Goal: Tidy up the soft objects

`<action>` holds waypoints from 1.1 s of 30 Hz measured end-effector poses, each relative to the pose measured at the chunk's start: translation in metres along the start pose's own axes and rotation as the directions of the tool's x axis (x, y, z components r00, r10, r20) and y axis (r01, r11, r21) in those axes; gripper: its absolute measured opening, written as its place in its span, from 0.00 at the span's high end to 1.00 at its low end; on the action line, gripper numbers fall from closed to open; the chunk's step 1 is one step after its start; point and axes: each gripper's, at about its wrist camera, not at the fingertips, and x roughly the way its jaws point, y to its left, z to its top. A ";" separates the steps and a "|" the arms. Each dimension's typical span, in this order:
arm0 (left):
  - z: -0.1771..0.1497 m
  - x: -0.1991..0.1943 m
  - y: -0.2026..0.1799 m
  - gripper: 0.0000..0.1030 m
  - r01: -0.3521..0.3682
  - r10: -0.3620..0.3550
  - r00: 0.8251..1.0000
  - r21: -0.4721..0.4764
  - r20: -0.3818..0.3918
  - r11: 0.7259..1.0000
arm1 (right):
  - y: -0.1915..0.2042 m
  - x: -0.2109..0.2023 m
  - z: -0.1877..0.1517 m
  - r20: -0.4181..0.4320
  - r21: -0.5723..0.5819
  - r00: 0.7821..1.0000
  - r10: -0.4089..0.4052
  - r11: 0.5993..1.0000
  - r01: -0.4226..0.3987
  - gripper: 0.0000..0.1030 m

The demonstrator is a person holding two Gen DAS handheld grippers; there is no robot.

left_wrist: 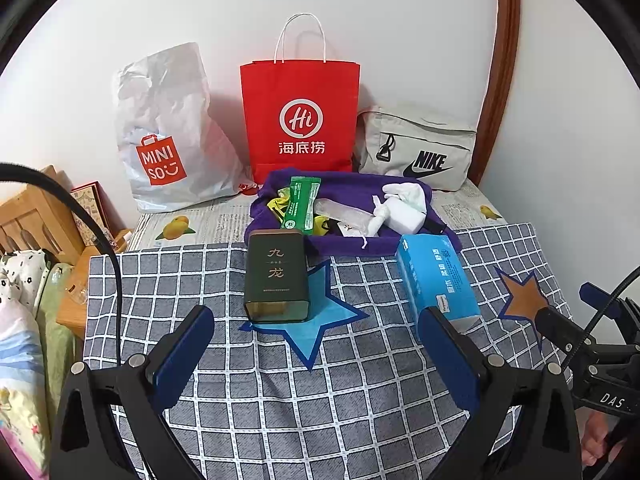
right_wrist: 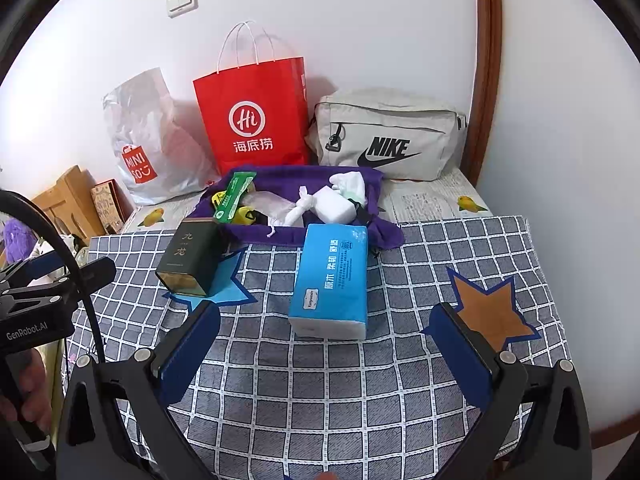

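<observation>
Both the left hand-held gripper (left_wrist: 316, 344) and the right hand-held gripper (right_wrist: 326, 334) hang released and empty over the desk's (right_wrist: 320, 392) near edge. The blue tissue pack (right_wrist: 330, 280) lies mid-desk, the purple cloth tray (right_wrist: 288, 236) behind it.

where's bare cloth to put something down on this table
Free: the checked cloth between both open grippers and the blue tissue pack, and the right side around the brown star. Crowded: the back, where the dark tin, the purple cloth pile and three bags line the wall.
</observation>
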 end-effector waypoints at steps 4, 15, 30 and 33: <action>0.000 0.000 0.000 0.00 -0.002 0.002 1.000 -0.001 0.000 1.000 | 0.001 0.000 -0.001 0.000 0.001 1.000 0.000 1.000 0.000 0.00; 0.000 0.000 0.001 0.00 0.002 -0.002 1.000 0.000 0.000 1.000 | 0.001 -0.001 0.000 0.001 0.000 1.000 -0.001 1.000 0.001 0.00; -0.001 0.000 0.001 0.00 -0.003 0.003 1.000 0.004 -0.001 1.000 | -0.001 -0.002 -0.001 0.003 0.000 1.000 -0.001 1.000 0.001 0.00; -0.001 0.000 0.001 0.00 -0.003 0.003 1.000 0.005 -0.002 1.000 | -0.001 -0.002 -0.001 0.004 -0.001 1.000 -0.001 1.000 0.001 0.00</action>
